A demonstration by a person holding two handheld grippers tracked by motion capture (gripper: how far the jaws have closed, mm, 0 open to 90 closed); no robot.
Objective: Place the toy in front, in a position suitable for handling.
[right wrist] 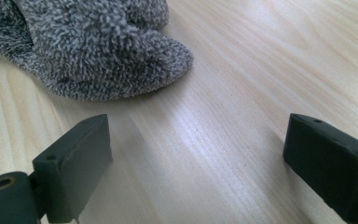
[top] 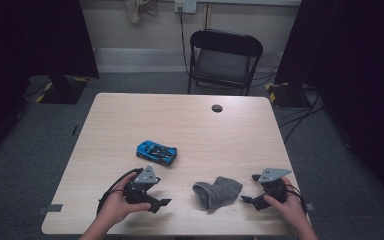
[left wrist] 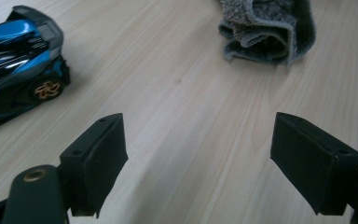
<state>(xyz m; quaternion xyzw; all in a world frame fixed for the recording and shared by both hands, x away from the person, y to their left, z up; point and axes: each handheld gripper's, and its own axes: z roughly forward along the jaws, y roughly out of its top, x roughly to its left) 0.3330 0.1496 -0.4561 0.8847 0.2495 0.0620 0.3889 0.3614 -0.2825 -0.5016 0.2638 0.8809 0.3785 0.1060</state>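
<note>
A blue and black toy car (top: pixel 156 152) (left wrist: pixel 16 63) lies on the wooden table (top: pixel 190 125), left of centre. A crumpled grey fuzzy cloth (top: pixel 216 192) (left wrist: pixel 266 29) (right wrist: pixel 88 46) sits near the front edge. My left gripper (top: pixel 162 196) (left wrist: pixel 200 163) is held just in front of the car, jaws wide apart over bare wood, with nothing between them. My right gripper (top: pixel 251 189) (right wrist: pixel 198 168) stands open at the cloth's right side, a short way off it, and holds nothing.
A round black cable hole (top: pixel 217 108) is set in the table's far side. A black folding chair (top: pixel 223 60) stands behind the table. Dark curtains hang at both sides and cables run over the grey floor at the right.
</note>
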